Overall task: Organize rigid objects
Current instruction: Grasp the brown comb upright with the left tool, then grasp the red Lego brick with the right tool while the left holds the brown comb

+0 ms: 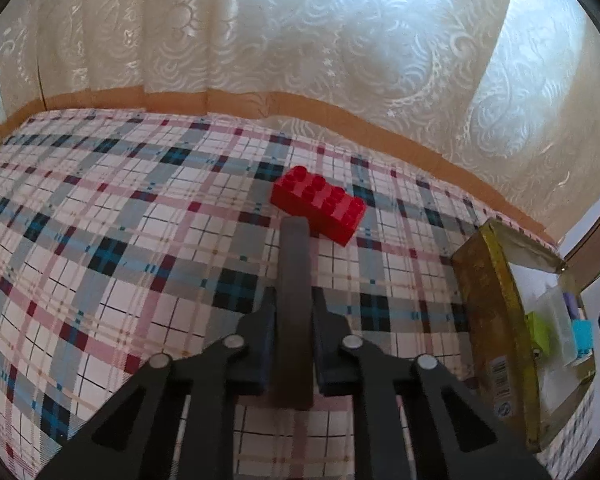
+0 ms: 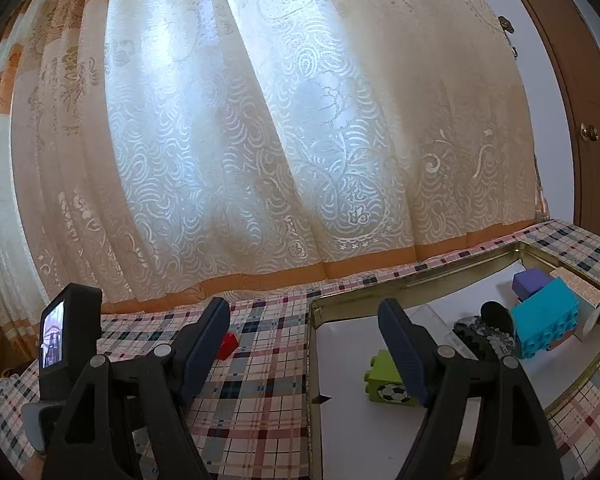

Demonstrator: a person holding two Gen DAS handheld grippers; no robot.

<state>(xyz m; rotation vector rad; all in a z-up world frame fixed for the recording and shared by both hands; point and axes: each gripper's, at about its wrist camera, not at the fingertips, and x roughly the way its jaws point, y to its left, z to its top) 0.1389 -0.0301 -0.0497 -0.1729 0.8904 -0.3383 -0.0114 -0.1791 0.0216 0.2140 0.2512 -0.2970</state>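
Note:
My left gripper (image 1: 294,312) is shut on a long grey bar (image 1: 294,300) that sticks out forward between the fingers. A red toy brick (image 1: 318,209) lies on the plaid cloth just past the bar's tip; it also shows in the right wrist view (image 2: 229,346). A gold metal tin (image 1: 496,304) stands to the right, and its rim (image 2: 312,312) shows in the right wrist view. My right gripper (image 2: 304,320) is open and empty above the tin's left rim. In the tin are a green brick with a football (image 2: 384,378), a blue brick (image 2: 546,322) and a purple block (image 2: 534,283).
A black sequinned item (image 2: 484,330) and white boxes (image 2: 580,294) also lie in the tin. A patterned curtain (image 2: 260,140) hangs along the far edge of the plaid cloth (image 1: 120,260). A brown door (image 2: 588,100) is at the right.

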